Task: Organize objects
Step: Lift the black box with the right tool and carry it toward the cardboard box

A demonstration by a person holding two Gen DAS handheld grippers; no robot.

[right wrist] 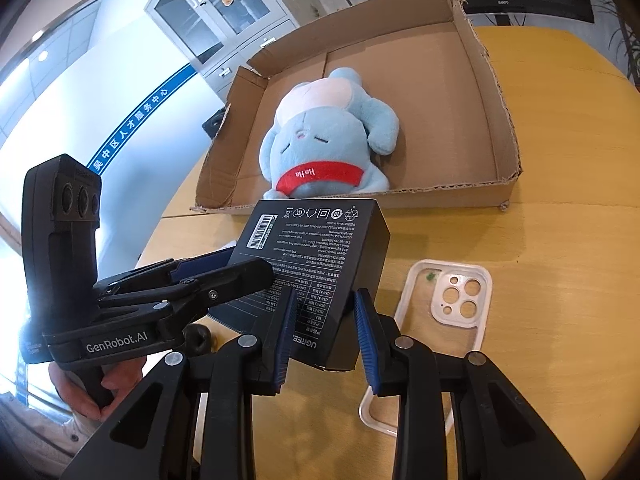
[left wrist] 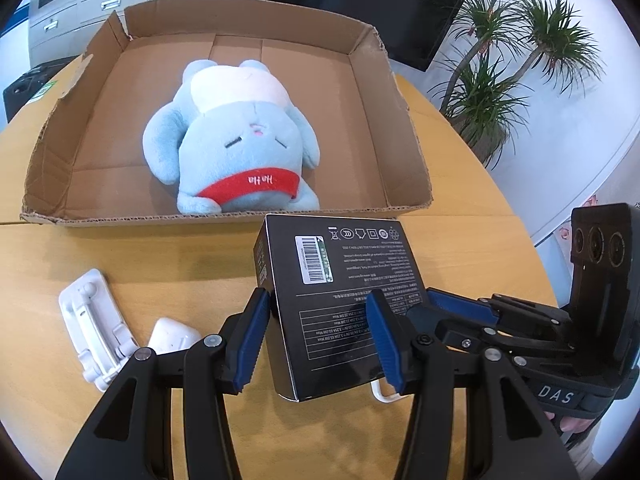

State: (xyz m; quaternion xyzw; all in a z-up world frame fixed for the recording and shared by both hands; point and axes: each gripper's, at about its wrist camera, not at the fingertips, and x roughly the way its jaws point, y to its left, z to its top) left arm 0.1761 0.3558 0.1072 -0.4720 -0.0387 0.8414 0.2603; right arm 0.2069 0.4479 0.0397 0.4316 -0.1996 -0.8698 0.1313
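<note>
Being carried, the black rectangular cardboard box [left wrist: 340,304] is clamped by both tongs [left wrist: 320,340] [right wrist: 326,336], to be lowered into the brown cardboard tray [left wrist: 404,148] ahead.

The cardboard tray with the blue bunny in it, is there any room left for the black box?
Yes. The cardboard tray has bare floor between the plush bunny and its right wall, and a narrower strip on the bunny's left. The middle is crowded. The black box, held by both the left tool and right tool, sits just outside the near wall.

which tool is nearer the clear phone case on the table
Right. The right tool sits just beside the clear phone case, gripping the black box; the left tool is on the box's far side.
</note>
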